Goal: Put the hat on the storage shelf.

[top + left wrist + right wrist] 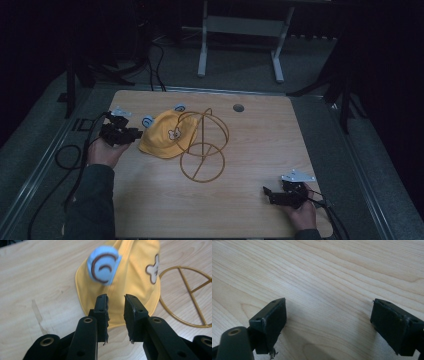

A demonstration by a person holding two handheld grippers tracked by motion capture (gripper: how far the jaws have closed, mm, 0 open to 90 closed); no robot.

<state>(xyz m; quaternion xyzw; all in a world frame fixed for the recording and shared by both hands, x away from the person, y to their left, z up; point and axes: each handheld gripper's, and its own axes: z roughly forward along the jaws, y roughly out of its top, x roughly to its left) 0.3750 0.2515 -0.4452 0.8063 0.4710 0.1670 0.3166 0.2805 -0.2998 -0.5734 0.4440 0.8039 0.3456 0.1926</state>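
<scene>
Up on the pale wooden tabletop point(150, 200), the left gripper point(134, 134) is right at the near-left brim of the yellow fabric cap with the cartoon bone patch point(167, 137), the person's left hand point(104, 151) wrapped around its black body. From the left gripper view, its jaws stand narrow, a slim gap between the two black pads point(101, 312), and the cap's yellow brim point(117, 290) runs across that gap at the tips; whether the pads actually pinch the cloth cannot be told from here. One of the cap's round pale-blue ears with a brown swirl point(103, 268) sticks up just beyond the jaw tips, a little blurred. The cap itself lies left of centre on the table, leaning against and partly tucked into the gold wire stand made of hoops and a flat ring base point(202, 150); the ring base point(190, 297) lies flat on the wood just to the right of the brim in the left gripper view. Over at the near-right corner, the right gripper point(267, 192) sits low over the table in the person's right hand point(301, 212), well apart from cap and stand. In the right gripper view its jaws are spread wide, with only bare wood grain point(324, 277) between the two pads point(274, 320).
</scene>
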